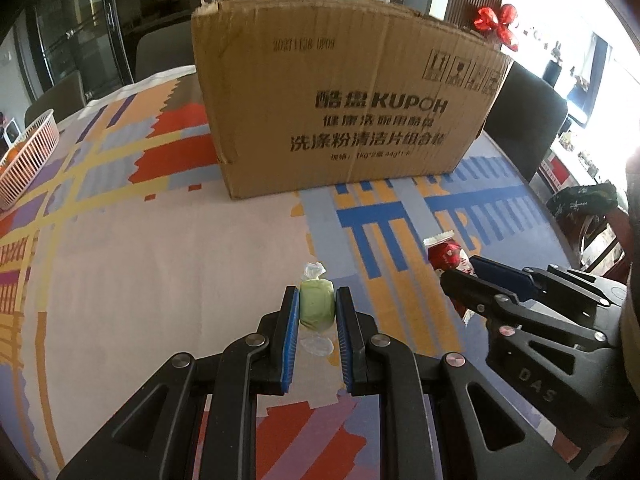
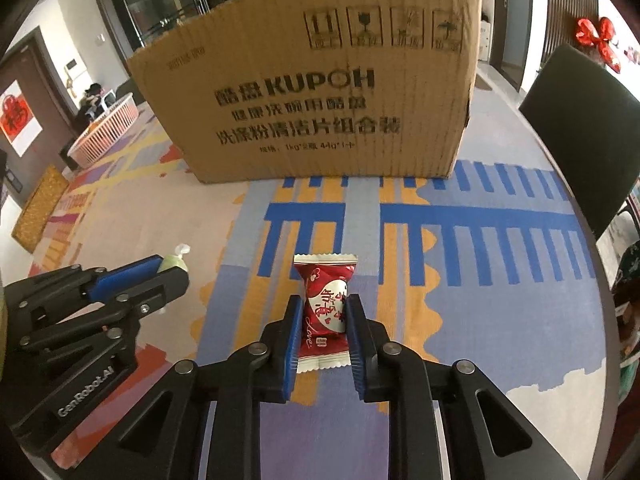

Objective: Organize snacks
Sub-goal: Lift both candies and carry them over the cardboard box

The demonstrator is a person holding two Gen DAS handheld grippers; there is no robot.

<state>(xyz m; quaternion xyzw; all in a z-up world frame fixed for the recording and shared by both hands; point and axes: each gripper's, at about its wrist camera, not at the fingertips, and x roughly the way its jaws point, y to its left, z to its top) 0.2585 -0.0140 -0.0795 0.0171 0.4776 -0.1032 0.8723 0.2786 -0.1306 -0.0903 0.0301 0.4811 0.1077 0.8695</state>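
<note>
My left gripper (image 1: 317, 300) is shut on a green candy in a clear twist wrapper (image 1: 316, 305), low over the patterned tablecloth. My right gripper (image 2: 324, 310) is shut on a red wrapped candy with white print (image 2: 325, 308). In the left wrist view the right gripper (image 1: 464, 270) sits to the right with the red candy (image 1: 446, 254) poking out ahead of it. In the right wrist view the left gripper (image 2: 168, 270) sits to the left with the green candy (image 2: 174, 262) at its tip. A brown cardboard box (image 1: 340, 108) stands behind both, its top out of view.
The box also shows in the right wrist view (image 2: 320, 92). A white slatted basket (image 1: 28, 148) sits at the table's far left edge. A dark chair (image 2: 584, 128) stands at the right side of the table. The tablecloth (image 1: 160, 240) spans the table.
</note>
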